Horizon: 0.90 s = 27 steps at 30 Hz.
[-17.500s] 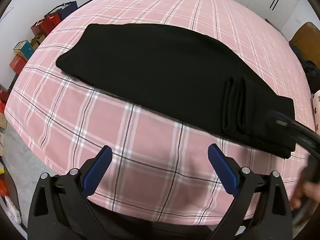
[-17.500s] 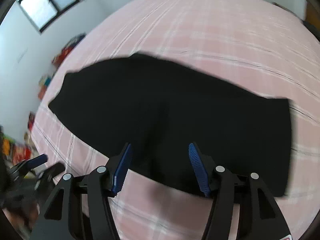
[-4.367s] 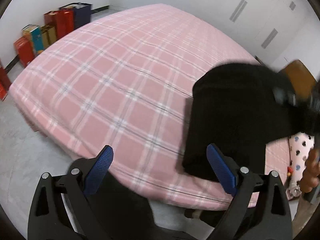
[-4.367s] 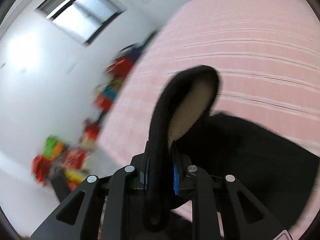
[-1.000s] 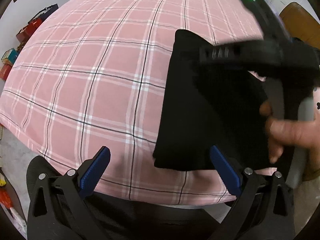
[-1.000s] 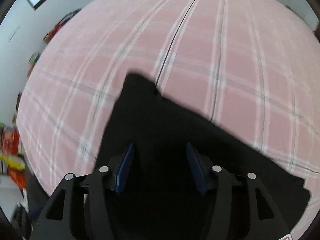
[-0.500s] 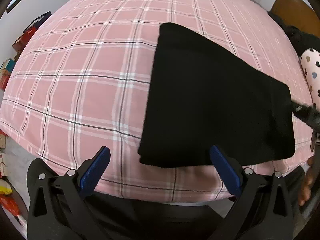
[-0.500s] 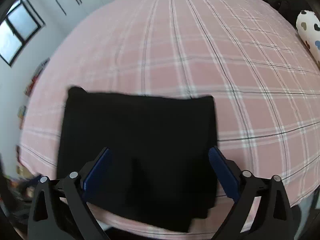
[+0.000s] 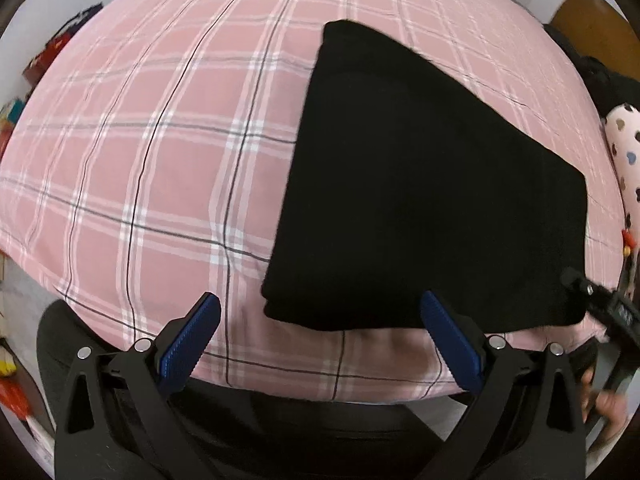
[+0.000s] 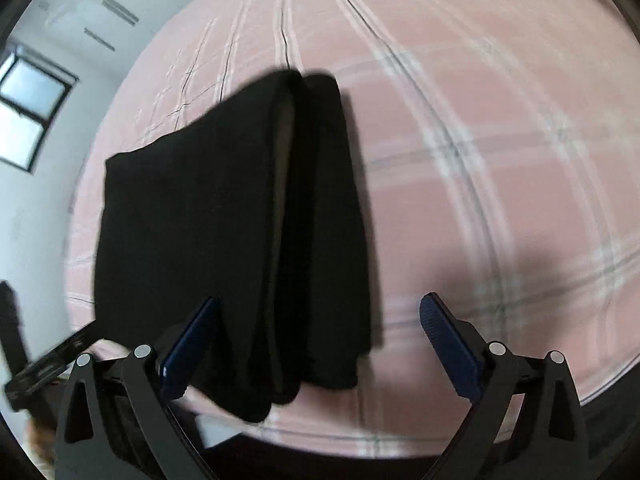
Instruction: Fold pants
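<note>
Black fabric is lying ahead of both my grippers: the folded pants (image 9: 432, 184) are resting flat on the pink plaid bedspread (image 9: 160, 140), near its front edge. My left gripper (image 9: 320, 344) is hovering with its fingers spread wide and holding nothing; the left blue pad (image 9: 188, 344) is sitting over bare plaid, well left of the cloth, while the right pad (image 9: 450, 344) is hanging just at the pants' near edge, so that the near left corner of the bundle is falling between the two. My right gripper (image 10: 320, 344) is likewise gaping and empty; in its view the pants (image 10: 224, 220) are lying between the pads, crowding the left pad (image 10: 188, 344) and staying apart from the right one (image 10: 448, 344), which is floating over plaid. Around the left edge of the bed, coloured boxes (image 9: 16, 112) are standing on the floor; at the far right a brown chair back (image 9: 592, 20) is showing, with a cream pillow with printed hearts (image 9: 624, 148) below it, and part of my other tool (image 9: 600, 312) and my hand (image 9: 608, 400) are poking in at the lower right corner. In the right wrist view a window (image 10: 28, 112) is glowing at the far left. Nothing is lying on top of the pants. They are looking like a compact, smooth rectangle from the left camera; from the right camera, which is blurred, stacked layers are showing along one side with a pale lining peeking from the seam between them.
</note>
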Tool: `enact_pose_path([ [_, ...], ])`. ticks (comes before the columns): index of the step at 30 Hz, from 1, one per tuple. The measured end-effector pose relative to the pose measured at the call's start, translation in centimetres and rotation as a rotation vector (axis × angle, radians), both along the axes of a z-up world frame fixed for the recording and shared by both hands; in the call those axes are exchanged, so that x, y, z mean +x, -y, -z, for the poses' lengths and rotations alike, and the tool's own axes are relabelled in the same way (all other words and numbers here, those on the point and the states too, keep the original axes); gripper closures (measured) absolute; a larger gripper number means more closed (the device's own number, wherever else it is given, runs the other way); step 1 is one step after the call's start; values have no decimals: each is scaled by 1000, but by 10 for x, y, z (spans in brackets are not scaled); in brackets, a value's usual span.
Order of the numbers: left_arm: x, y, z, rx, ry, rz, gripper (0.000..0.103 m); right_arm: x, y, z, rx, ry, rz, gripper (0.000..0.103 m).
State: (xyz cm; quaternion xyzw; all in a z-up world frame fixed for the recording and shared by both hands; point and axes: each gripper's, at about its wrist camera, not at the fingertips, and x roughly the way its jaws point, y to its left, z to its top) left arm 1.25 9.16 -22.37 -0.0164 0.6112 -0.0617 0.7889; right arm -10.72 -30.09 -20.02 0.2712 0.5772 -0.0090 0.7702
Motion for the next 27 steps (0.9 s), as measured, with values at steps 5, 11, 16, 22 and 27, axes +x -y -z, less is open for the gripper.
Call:
enact_pose_path([
  [5, 2, -5, 5, -3, 4, 17, 5, 5, -18, 8, -50, 37, -120, 5],
  [11, 5, 5, 16, -7, -19, 76, 5, 11, 4, 9, 85, 43, -53, 5],
  [16, 8, 15, 25, -26, -27, 132, 5, 5, 21, 15, 220, 94, 43, 5],
  [22, 18, 20, 33, -56, -41, 158, 5, 4, 25, 12, 259, 107, 29, 5],
  [27, 26, 20, 38, -77, -54, 179, 5, 19, -4, 6, 216, 102, -79, 5],
])
